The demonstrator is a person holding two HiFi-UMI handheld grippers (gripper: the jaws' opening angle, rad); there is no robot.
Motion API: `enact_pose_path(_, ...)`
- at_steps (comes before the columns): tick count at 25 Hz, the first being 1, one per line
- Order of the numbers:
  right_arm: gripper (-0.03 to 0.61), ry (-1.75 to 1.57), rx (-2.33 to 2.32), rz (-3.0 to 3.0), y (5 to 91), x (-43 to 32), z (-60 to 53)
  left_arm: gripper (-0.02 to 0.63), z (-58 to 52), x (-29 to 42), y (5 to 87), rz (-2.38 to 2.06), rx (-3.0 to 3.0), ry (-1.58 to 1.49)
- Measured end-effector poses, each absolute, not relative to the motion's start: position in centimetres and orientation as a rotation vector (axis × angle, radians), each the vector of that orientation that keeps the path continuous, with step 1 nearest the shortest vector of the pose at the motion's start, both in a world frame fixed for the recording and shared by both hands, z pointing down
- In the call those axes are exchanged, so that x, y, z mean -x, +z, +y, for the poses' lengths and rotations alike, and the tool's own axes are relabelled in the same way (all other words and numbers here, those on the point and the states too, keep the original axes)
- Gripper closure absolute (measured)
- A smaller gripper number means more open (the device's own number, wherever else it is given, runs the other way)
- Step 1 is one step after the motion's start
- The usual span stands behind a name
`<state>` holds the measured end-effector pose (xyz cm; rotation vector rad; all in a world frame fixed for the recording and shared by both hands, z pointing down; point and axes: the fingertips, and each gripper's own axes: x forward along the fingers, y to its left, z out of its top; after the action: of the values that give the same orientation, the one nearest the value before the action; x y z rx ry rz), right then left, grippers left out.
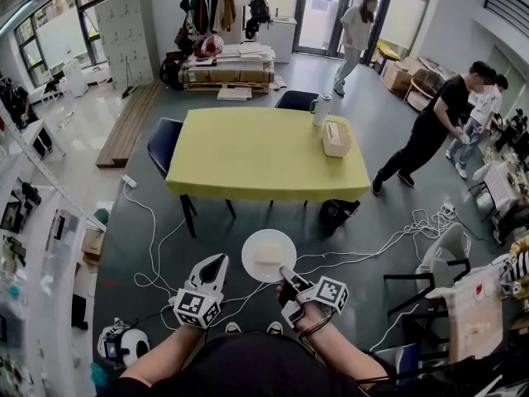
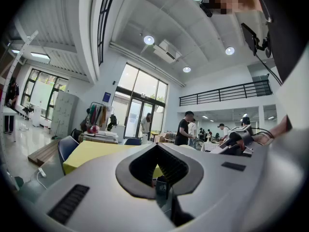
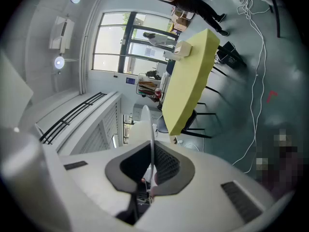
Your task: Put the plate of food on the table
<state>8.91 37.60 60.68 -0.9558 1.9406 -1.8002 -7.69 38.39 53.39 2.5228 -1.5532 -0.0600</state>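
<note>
A round white plate point(image 1: 253, 245) with a pale block of food point(image 1: 269, 255) hangs in the air in front of me, short of the yellow table point(image 1: 264, 151). My right gripper point(image 1: 286, 274) is shut on the plate's near right rim. In the right gripper view the plate point(image 3: 151, 129) shows edge-on as a thin white line pinched in my right gripper point(image 3: 151, 170). My left gripper point(image 1: 217, 263) is to the left of the plate, apart from it, jaws together and empty. The left gripper view looks past my left gripper point(image 2: 157, 148) toward the table point(image 2: 94, 152).
A tissue box point(image 1: 336, 137) and a bottle point(image 1: 321, 110) stand at the table's far right. Dark chairs point(image 1: 165, 144) stand at its left and far side. White cables point(image 1: 397, 236) run over the grey floor. People point(image 1: 430, 126) stand at the right.
</note>
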Motion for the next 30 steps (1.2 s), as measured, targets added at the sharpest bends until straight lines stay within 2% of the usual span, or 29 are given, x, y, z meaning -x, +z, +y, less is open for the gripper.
enact_pose_path(30,0.558,-1.785,0.921,1.88,60.3,-1.5,38.6,0.606,39.0,14.7,54.4,-1.492,-2.532,-0.1)
